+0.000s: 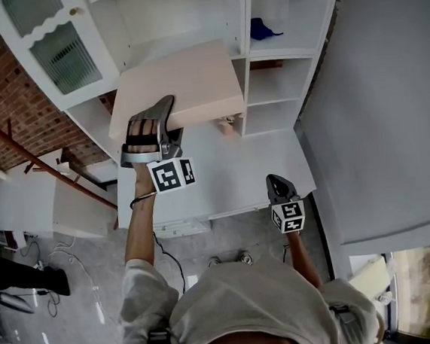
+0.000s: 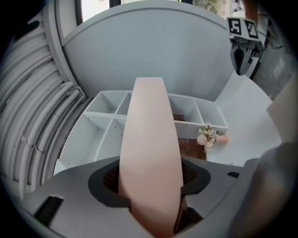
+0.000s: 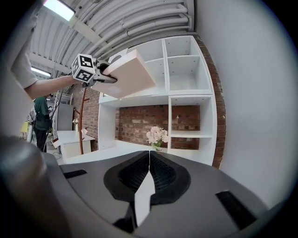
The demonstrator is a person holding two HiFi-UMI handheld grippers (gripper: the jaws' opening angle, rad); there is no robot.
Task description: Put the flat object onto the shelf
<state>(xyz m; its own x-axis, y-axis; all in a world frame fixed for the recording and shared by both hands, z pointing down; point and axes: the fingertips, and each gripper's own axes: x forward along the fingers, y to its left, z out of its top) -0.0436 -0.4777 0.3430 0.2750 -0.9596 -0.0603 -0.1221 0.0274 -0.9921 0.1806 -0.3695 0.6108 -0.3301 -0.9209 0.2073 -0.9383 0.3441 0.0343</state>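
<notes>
Bright, even indoor light.
A ceiling strip light glares overhead; both gripper views bulge and blacken at the corners; shadows are soft.

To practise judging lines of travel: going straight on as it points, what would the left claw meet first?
Probably the white shelf unit, its gripped flat board touching first; the left claw points into it, though depth is unclear.
</notes>
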